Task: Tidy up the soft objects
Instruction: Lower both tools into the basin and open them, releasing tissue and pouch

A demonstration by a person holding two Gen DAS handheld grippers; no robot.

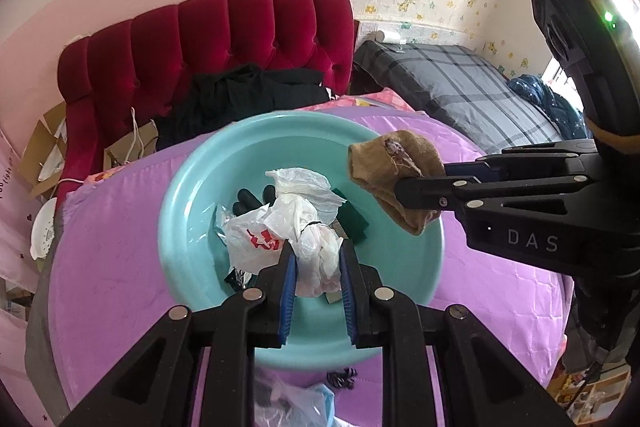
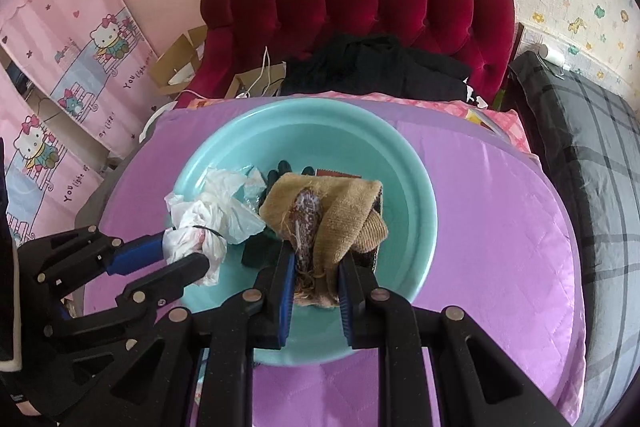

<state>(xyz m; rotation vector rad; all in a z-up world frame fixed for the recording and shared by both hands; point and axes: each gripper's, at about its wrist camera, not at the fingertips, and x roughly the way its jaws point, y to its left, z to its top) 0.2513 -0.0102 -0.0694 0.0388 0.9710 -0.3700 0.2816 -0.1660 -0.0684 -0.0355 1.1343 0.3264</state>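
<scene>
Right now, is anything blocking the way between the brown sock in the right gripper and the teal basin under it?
Nothing visible blocks it. The right gripper holds the brown sock above the teal basin, open below. The left gripper holds a white plastic bag off to one side, apart from the sock.

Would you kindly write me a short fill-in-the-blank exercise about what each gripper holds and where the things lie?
1. The left gripper is shut on a bundle of white ____ bag.
2. The right gripper is shut on a ____ knitted sock.
3. Both held things hang over a round ____ basin.
4. The basin stands on a ____ quilted cover.

Missing words: plastic; tan; turquoise; purple
</scene>
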